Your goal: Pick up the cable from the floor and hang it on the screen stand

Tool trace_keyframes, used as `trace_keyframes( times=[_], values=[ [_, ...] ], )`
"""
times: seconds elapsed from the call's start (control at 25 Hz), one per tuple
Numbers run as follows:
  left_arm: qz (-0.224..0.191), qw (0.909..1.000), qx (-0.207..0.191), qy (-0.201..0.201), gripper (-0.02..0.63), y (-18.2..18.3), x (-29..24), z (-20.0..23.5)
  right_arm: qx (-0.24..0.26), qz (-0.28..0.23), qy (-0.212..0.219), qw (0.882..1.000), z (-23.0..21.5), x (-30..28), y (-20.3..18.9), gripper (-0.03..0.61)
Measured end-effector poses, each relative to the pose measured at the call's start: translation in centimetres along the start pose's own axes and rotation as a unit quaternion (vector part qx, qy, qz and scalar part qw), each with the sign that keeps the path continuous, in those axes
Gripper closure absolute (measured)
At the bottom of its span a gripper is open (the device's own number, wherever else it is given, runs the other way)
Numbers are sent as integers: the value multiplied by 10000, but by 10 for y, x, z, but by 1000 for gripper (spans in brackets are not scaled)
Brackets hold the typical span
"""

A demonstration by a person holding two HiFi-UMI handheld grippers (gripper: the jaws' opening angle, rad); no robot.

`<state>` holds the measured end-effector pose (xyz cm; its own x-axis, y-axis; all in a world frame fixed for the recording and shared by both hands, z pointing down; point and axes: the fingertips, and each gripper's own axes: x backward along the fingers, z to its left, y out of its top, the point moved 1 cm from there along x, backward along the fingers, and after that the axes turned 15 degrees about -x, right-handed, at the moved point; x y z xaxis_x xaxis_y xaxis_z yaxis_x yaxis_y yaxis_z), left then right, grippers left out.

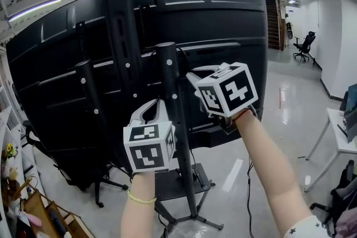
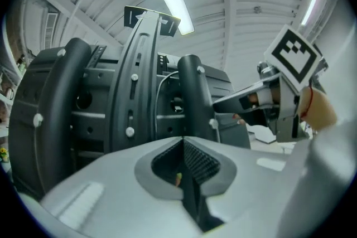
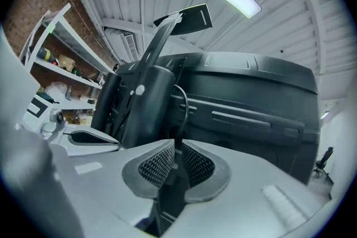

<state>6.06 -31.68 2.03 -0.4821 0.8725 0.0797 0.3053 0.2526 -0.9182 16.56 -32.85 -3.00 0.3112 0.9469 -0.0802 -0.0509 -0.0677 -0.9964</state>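
A thin black cable [image 3: 183, 106] rises from the pinch of my right gripper [image 3: 175, 147], which is shut on it. The cable curves up beside the stand's round black pole [image 3: 148, 103]. In the head view the right gripper [image 1: 193, 76] is just right of that pole's top [image 1: 167, 56], against the back of the big black screen [image 1: 223, 19]. My left gripper [image 1: 153, 107] is held lower, just left of the same pole. Its jaws [image 2: 181, 145] are pressed together, pointing at the stand's uprights [image 2: 136, 81]. Only a tiny yellowish speck shows between them.
The stand's flat base [image 1: 178, 182] and legs rest on the glossy floor below my arms. Another black cable [image 1: 248, 192] trails down on the right. A white table [image 1: 341, 139] stands at the right edge, an office chair [image 1: 304, 44] far back, and cluttered shelves [image 1: 17, 198] at lower left.
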Motion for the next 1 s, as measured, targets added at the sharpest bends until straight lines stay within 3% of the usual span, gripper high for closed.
trace_keyframes(
  times=[0.12,0.36,0.52,0.64,0.76,1.0],
  values=[
    [93,9995,222,-189,606,-31,13,-18,123,-194,-152,9996,4,8,-39,543],
    [304,9973,660,-40,606,-106,43,-43,-365,-515,338,9974,50,32,-139,578],
    [477,9937,1011,-62,606,-160,61,-69,-856,-345,256,9954,68,34,-216,578],
    [672,9922,1050,-22,606,-191,74,-83,-1143,-72,122,9933,71,35,-262,578],
    [843,9915,995,-3,606,-210,82,-88,-1288,56,27,9917,67,39,-284,580],
    [958,9897,1059,47,606,-224,89,-86,-1347,9,-2,9909,68,43,-292,580]
  ],
)
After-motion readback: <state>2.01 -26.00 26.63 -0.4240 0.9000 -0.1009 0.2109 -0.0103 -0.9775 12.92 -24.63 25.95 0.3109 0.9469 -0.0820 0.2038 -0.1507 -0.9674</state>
